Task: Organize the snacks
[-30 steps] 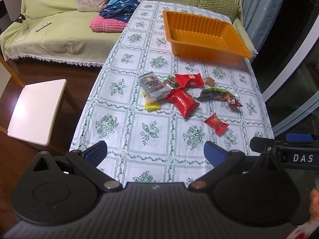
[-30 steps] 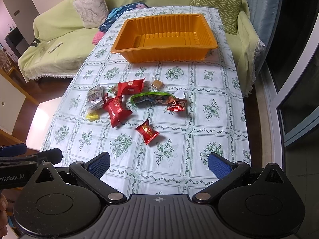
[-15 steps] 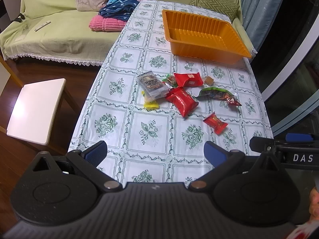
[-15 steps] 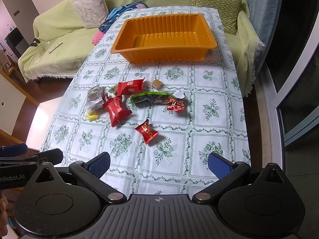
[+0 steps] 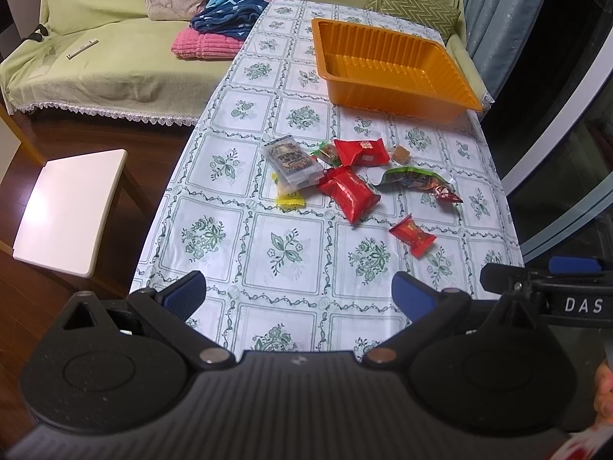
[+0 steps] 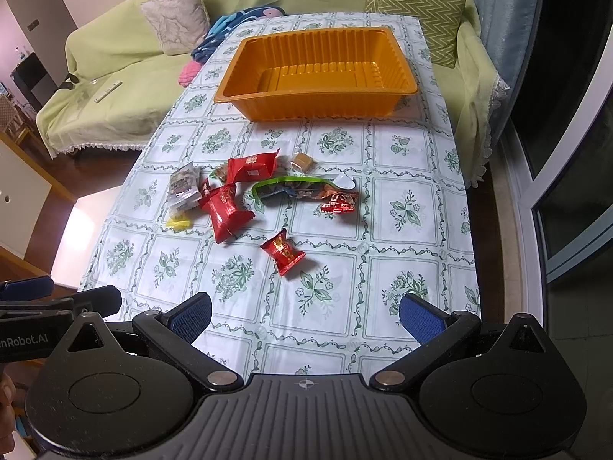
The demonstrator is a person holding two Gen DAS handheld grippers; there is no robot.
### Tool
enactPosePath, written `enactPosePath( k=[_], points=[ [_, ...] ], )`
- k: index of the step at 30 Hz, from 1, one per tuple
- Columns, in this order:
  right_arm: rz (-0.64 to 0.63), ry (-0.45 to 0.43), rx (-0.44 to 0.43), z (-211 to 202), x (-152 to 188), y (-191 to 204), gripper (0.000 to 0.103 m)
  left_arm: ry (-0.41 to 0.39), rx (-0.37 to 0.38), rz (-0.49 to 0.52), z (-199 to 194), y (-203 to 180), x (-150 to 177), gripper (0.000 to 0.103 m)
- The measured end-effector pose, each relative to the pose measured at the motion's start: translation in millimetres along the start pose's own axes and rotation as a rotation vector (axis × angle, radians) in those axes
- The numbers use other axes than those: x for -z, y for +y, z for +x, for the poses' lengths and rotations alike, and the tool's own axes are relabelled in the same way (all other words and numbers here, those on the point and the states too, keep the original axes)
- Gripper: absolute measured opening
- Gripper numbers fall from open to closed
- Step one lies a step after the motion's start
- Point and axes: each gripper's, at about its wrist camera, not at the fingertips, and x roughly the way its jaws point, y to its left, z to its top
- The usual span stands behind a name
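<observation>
Little has moved vs. a sec ago: both grippers sit a touch closer to the snack pile, snacks unshifted, w/ the left gripper [image 5: 299,291] and right gripper [image 6: 305,316] hovering over the near table edge, jaws apart and empty. L to R on the floral tablecloth [image 6: 406,207]: clear-wrapped bar [image 6: 184,188] atop a yellow candy [image 6: 179,224], two red packs [image 6: 230,211], small red sachet [image 6: 284,252], green-edged pouch [image 6: 299,189], caramel cube [image 6: 302,161]. Orange tray [image 6: 318,107] at the far end holds nothing, well apart from the pile, so by the look of it the job hasn't started and every snack is left to move.
</observation>
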Motion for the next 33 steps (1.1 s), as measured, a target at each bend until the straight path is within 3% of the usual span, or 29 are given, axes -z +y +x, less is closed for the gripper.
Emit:
enactPosePath(
  k=[19,33],
  points=[
    [-0.005,0.0,-0.026,0.2,1.5,-4.2,0.103,0.016,-0.008,-0.025,1.9,0.4,-0.6,0.103],
    [-0.026,-0.102,-0.114,11.1,-6.4,-21.7,0.103,-0.018,-0.037,-0.063,16.2,22.2,-12.8,0.103]
  ],
)
